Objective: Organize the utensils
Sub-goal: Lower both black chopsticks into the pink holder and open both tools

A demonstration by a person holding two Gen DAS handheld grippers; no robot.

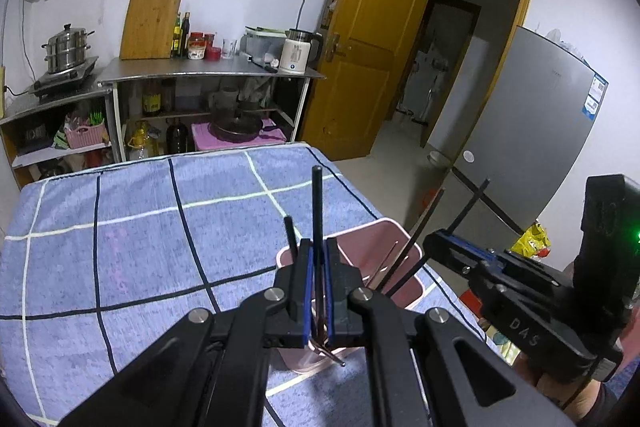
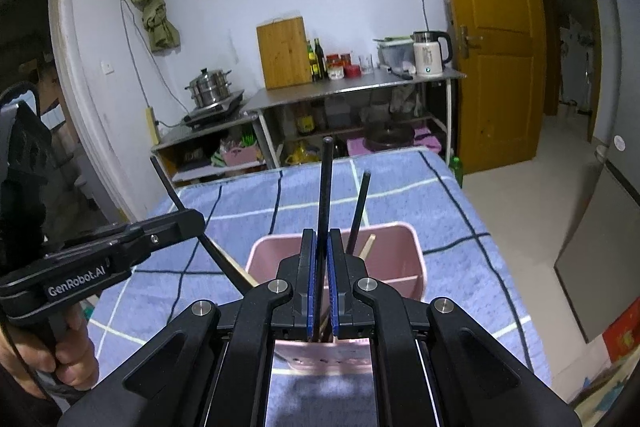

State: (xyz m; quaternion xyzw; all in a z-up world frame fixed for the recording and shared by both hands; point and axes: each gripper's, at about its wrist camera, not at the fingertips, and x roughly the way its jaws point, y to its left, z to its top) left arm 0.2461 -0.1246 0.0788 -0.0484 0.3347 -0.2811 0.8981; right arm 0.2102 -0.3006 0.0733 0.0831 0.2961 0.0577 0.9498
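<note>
Left wrist view: both tongs (image 1: 319, 263) (image 2: 322, 259) grip black chopsticks (image 1: 317, 211) over a pink holder (image 1: 380, 251) on the checked blue tablecloth (image 1: 140, 247).

Checked blue cloth (image 2: 400, 187) — pink utensil bin (image 2: 404, 247) atop

Both tongs are matte black, built of angular linked arms with triangular cut-outs and round silver screw heads at the joints. Blue pads line the inner faces of the left tongs (image 1: 319, 279) and the right tongs (image 2: 322, 283). Seen beside the pink bin (image 2: 412, 247), the left tool carries white "GenRobot.AI" lettering on its side; the right one shows pale "DAS" letters and a green light.
</note>
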